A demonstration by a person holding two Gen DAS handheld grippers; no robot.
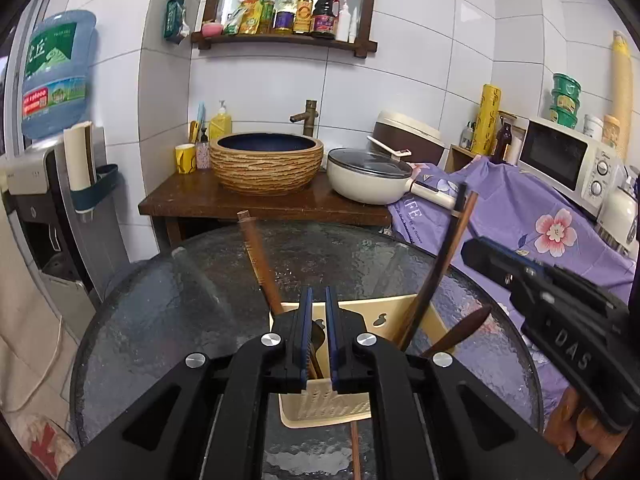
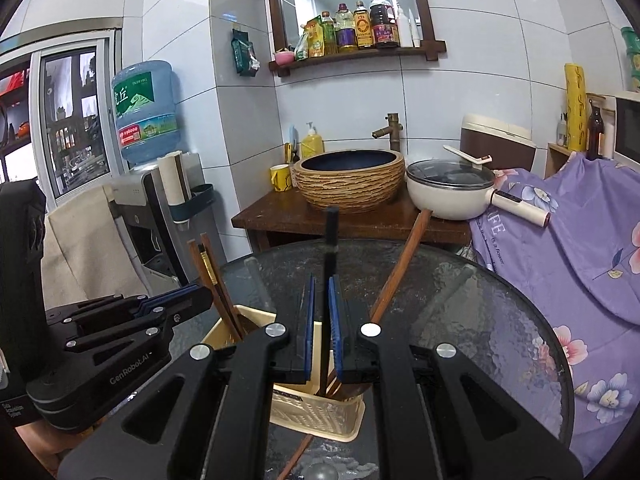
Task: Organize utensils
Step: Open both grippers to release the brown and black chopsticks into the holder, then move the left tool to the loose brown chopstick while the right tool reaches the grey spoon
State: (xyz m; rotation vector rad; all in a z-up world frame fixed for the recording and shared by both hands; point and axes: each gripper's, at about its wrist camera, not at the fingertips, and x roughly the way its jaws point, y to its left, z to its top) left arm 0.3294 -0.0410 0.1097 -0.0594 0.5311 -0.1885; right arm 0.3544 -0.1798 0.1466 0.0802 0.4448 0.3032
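Both tools are nearly closed over the cream utensil basket on the glass worktop. The right tool pinches a dark chopstick standing upright. The left tool looks pinched on a brown chopstick, though the contact's hard to see.

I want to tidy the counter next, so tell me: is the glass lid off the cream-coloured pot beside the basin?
No, the dark glass lid sits flat on the cream-coloured pot, covering its whole rim.
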